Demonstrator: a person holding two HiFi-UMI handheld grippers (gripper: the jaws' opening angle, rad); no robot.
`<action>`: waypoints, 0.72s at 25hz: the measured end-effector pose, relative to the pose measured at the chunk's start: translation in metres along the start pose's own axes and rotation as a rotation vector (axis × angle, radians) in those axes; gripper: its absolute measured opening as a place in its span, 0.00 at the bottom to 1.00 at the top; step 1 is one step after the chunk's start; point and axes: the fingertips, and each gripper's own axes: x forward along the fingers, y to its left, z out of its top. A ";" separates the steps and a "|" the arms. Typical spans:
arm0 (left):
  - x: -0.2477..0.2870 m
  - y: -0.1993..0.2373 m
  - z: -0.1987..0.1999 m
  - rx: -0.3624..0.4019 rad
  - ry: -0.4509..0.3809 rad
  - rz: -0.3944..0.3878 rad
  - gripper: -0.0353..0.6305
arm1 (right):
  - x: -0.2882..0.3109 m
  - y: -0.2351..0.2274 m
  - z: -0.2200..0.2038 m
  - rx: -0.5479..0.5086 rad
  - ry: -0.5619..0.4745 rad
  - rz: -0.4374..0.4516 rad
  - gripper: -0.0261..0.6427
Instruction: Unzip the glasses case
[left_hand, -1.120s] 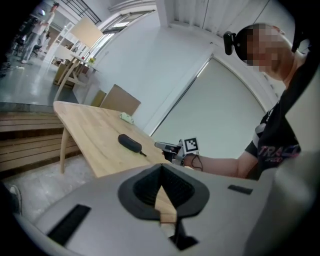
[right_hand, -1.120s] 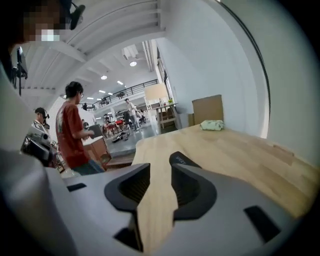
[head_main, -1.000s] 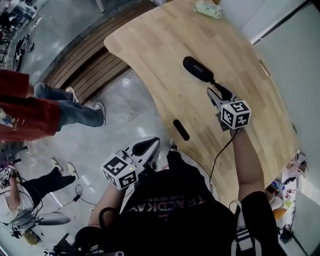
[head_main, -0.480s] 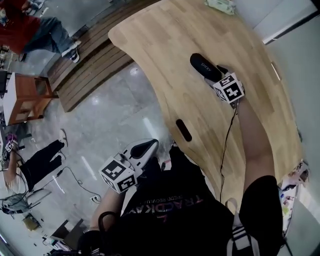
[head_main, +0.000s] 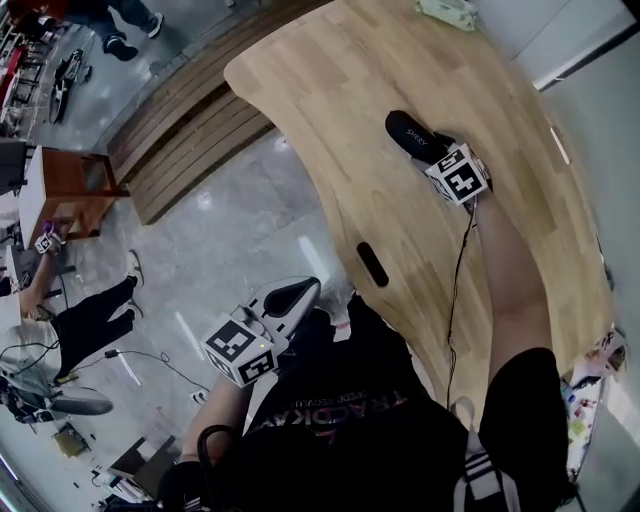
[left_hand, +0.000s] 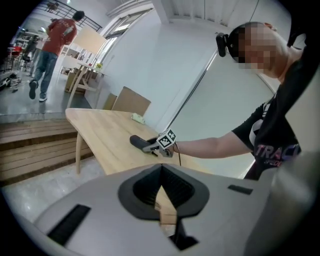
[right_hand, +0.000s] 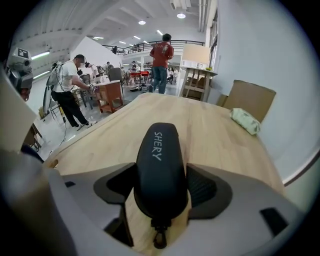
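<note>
right gripper (head_main: 434, 152): jaws just opened, astride glasses case (right_hand: 159, 165); table (head_main: 330, 80) edges distant

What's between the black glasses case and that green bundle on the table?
Nothing: bare tabletop separates glasses case and green bundle, clearest in the right gripper view.

A pale wooden table (head_main: 340, 80) with a dark oblong slot (head_main: 372, 264) near its edge carries a crumpled pale green bundle (right_hand: 245, 121) at its far end, near a cardboard box (right_hand: 248, 100), while wooden steps (head_main: 190, 130) run alongside and a person in a red top (right_hand: 161, 57) stands beyond.
</note>
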 end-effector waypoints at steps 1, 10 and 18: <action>-0.001 -0.002 0.001 0.010 0.001 -0.002 0.07 | -0.005 0.001 0.001 0.005 -0.009 -0.001 0.54; -0.002 -0.002 0.017 0.091 -0.012 -0.066 0.07 | -0.071 0.023 -0.004 -0.003 -0.081 -0.012 0.52; 0.014 -0.005 0.045 0.204 0.029 -0.236 0.07 | -0.177 0.064 0.023 0.059 -0.273 0.005 0.52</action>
